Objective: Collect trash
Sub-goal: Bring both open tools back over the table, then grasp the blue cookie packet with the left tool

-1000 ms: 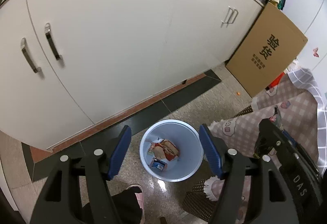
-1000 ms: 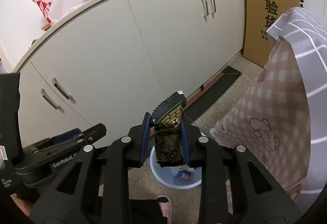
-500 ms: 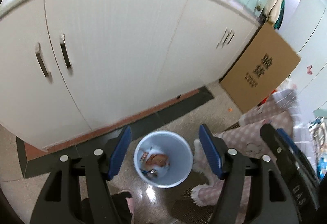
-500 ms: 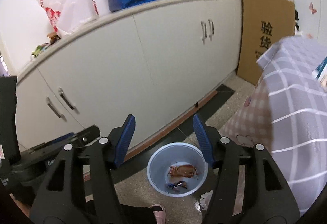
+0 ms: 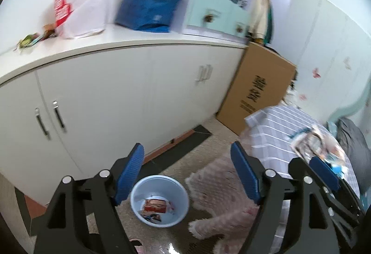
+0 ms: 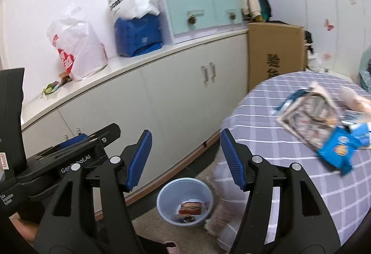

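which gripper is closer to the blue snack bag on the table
Right. The right gripper hangs open beside the table edge, with the blue snack bag just off to its right. The left gripper, jaws opening and empty, sits farther off, on the right gripper's far side.

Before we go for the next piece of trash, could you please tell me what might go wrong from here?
1. The wrappers on the checked tablecloth overlap, so the right tool, jaws opening and empty, might drag several or snag the cloth.
2. The light blue plastic bin sits low beside the table, so a drop from high could miss.
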`<act>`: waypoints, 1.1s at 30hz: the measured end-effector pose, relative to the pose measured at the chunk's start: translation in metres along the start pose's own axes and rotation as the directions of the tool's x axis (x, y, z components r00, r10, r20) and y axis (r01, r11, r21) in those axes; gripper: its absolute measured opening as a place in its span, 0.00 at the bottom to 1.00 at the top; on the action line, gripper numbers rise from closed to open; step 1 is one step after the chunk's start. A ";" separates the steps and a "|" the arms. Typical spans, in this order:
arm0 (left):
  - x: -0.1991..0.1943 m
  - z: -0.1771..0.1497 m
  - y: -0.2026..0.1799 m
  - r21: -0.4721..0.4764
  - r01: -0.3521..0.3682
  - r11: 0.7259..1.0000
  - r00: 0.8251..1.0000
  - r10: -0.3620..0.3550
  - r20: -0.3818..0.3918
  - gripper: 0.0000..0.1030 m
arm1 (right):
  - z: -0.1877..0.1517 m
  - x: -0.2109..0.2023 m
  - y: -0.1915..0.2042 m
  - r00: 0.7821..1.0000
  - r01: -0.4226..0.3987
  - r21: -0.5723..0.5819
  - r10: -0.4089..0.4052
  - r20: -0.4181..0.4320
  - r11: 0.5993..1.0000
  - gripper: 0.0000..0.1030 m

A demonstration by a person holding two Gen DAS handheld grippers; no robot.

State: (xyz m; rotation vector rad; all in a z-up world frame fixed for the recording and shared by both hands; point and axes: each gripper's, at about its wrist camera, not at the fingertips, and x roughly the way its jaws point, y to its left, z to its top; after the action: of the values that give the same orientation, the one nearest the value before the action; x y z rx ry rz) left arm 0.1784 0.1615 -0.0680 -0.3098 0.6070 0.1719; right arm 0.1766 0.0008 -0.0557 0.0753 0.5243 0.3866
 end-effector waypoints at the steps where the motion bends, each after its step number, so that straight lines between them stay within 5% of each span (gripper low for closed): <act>1: -0.004 -0.002 -0.012 0.019 0.015 1.000 1.000 -0.015 -0.002 0.73 | -0.001 -0.007 -0.005 1.000 0.011 0.006 -0.011 0.005 1.000 0.60; 18: -0.003 -0.036 -0.111 0.162 0.175 0.971 0.978 -0.152 -0.143 0.75 | -0.021 -0.081 -0.120 0.986 0.155 0.185 -0.165 0.037 0.970 0.63; 33: 0.031 -0.053 -0.192 0.247 0.293 0.924 0.935 -0.223 -0.274 0.75 | -0.044 -0.107 -0.213 0.957 0.280 0.304 -0.290 -0.011 0.911 0.63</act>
State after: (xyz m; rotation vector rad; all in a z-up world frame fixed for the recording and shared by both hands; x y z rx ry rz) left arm 0.2234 -0.0341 -0.0823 -0.1296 0.8145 -0.2134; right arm 0.1418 -0.2379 -0.0789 0.2977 0.5489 0.0154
